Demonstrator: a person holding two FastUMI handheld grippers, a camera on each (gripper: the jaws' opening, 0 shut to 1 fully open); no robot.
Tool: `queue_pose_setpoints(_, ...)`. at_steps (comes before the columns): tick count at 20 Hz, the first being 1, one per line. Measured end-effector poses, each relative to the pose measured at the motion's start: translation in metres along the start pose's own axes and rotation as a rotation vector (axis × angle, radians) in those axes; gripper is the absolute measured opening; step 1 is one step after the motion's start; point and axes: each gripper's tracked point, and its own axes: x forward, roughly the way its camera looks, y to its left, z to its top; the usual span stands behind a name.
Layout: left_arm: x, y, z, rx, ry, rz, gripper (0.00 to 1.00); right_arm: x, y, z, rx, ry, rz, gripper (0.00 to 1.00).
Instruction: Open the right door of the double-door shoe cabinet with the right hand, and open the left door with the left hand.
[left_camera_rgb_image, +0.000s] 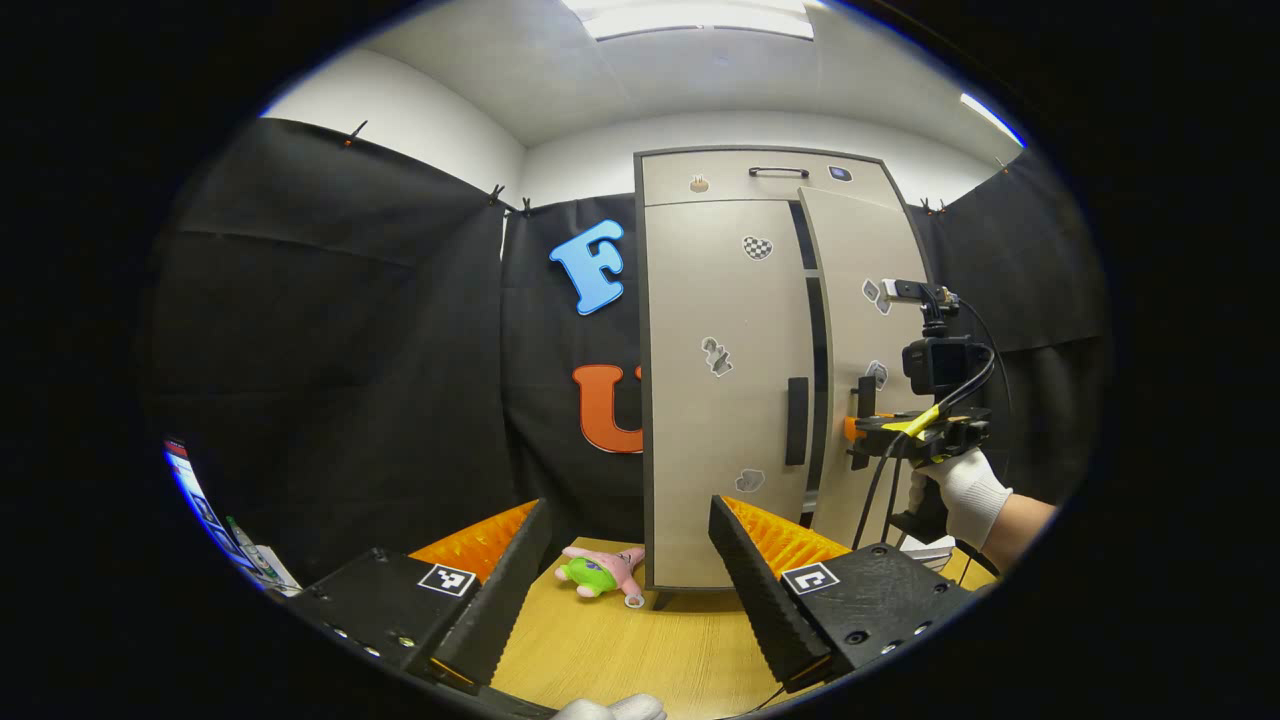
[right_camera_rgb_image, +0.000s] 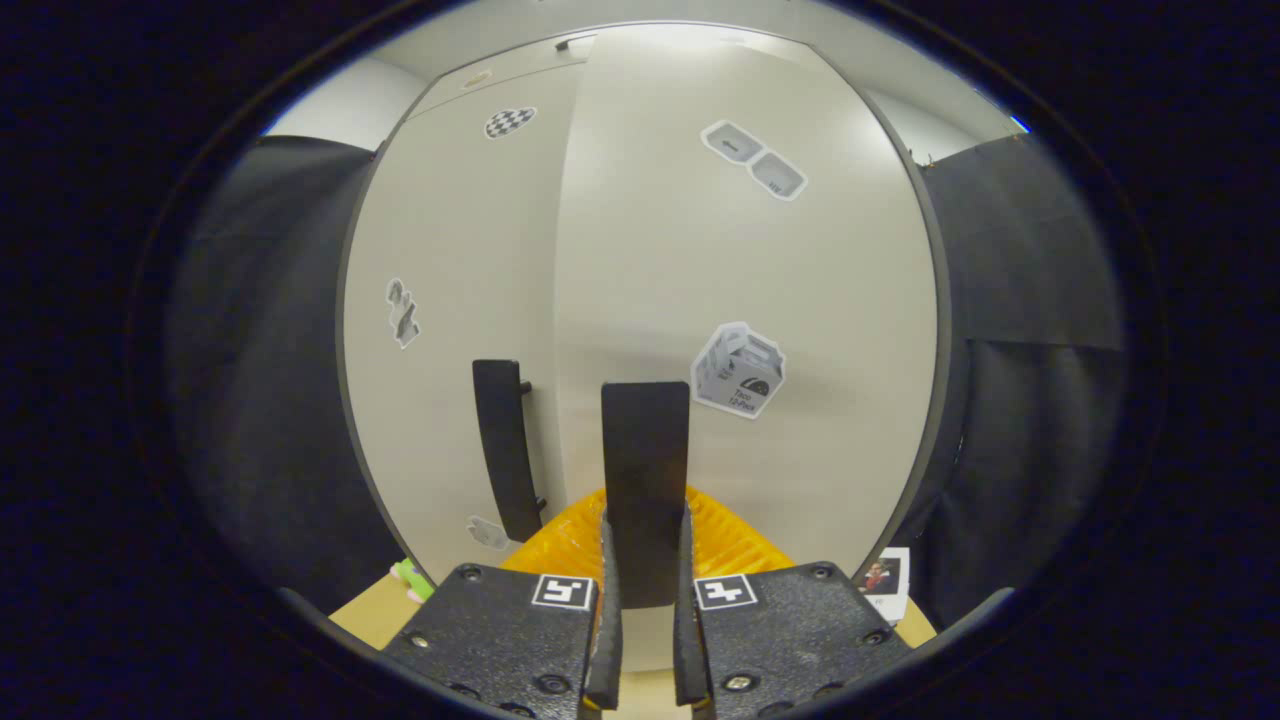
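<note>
pulling the right door (left_camera_rgb_image: 858, 330) ajar, right tongs (right_camera_rgb_image: 645, 590) clamped on its handle (right_camera_rgb_image: 645, 480); left tongs (left_camera_rgb_image: 628, 560) wide apart, empty, well short of the left door (left_camera_rgb_image: 725, 390). next: swing wider, then reach left handle (left_camera_rgb_image: 796, 420).

My right gripper (right_camera_rgb_image: 645, 640) clamps the right door's handle (right_camera_rgb_image: 645, 480); the left door (left_camera_rgb_image: 725, 380) stands beside it, a plush toy (left_camera_rgb_image: 603, 572) left of the cabinet (left_camera_rgb_image: 700, 185).
</note>
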Motion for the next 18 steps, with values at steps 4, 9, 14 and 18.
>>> queue_pose_setpoints(4,-0.009,-0.009,0.000,-0.007,-0.004,-0.036,0.95,0.002,-0.005,0.002,-0.005,0.002,0.009,0.22)
queue_pose_setpoints(9,-0.008,-0.027,0.001,-0.004,-0.014,-0.102,0.95,0.004,-0.008,-0.001,0.006,0.002,0.007,0.20)
queue_pose_setpoints(14,0.001,-0.053,-0.003,-0.016,-0.007,-0.160,0.95,0.003,-0.014,0.000,0.017,0.003,-0.011,0.19)
queue_pose_setpoints(18,0.007,-0.071,-0.008,-0.026,0.005,-0.190,0.95,-0.001,-0.023,0.000,0.024,0.000,-0.032,0.18)
